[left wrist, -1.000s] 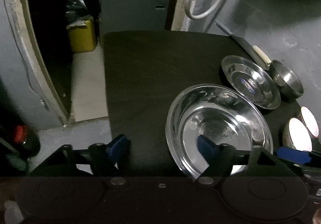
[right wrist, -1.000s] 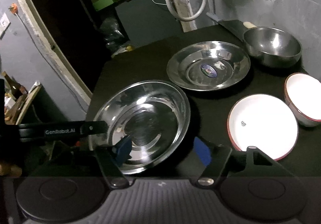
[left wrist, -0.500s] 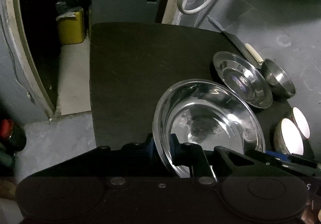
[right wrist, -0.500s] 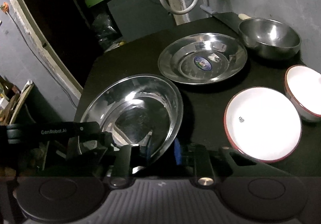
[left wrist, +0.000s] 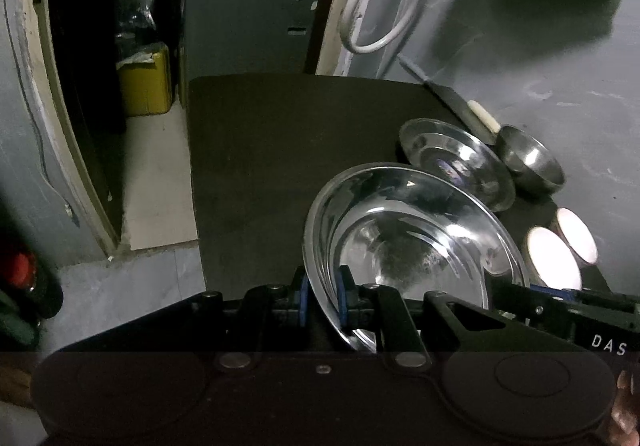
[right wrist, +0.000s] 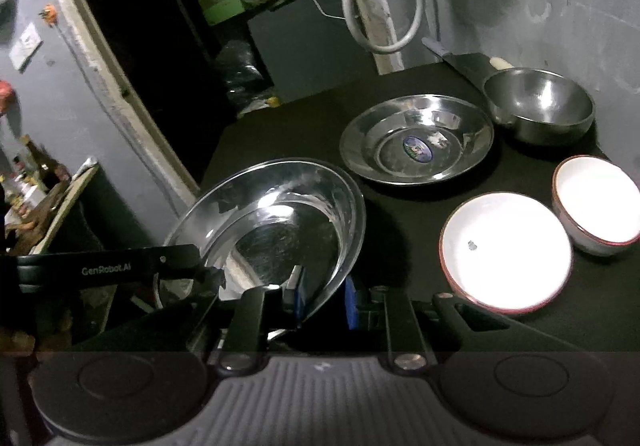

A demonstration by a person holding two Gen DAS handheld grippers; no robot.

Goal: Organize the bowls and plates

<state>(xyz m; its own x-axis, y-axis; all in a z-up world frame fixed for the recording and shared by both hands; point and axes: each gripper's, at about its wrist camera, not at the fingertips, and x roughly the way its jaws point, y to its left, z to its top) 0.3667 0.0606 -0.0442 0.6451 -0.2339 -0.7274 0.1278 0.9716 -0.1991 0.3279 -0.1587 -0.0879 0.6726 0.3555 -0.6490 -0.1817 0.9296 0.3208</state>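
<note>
A large steel plate (left wrist: 412, 242) (right wrist: 272, 222) is held at its near rim from two sides. My left gripper (left wrist: 322, 300) is shut on the rim's left part, blue pads on either side of the metal. My right gripper (right wrist: 322, 296) is shut on the rim's right part. The plate looks slightly raised over the black table (left wrist: 280, 150), with a shadow to its right. Behind it lie a smaller steel plate (right wrist: 416, 138) and a steel bowl (right wrist: 538, 106). Two white bowls with red rims (right wrist: 506, 250) (right wrist: 596, 202) sit at the right.
A knife with a pale handle (right wrist: 468, 62) lies at the table's far right corner by the grey wall. A white hose (right wrist: 384, 6) hangs behind. Left of the table are bare floor, a yellow container (left wrist: 146, 82) and a dark doorway.
Both grippers stood open around the large plate's rim a second ago and have shut on it. Since then the plate has tilted and shifted a little with them.
</note>
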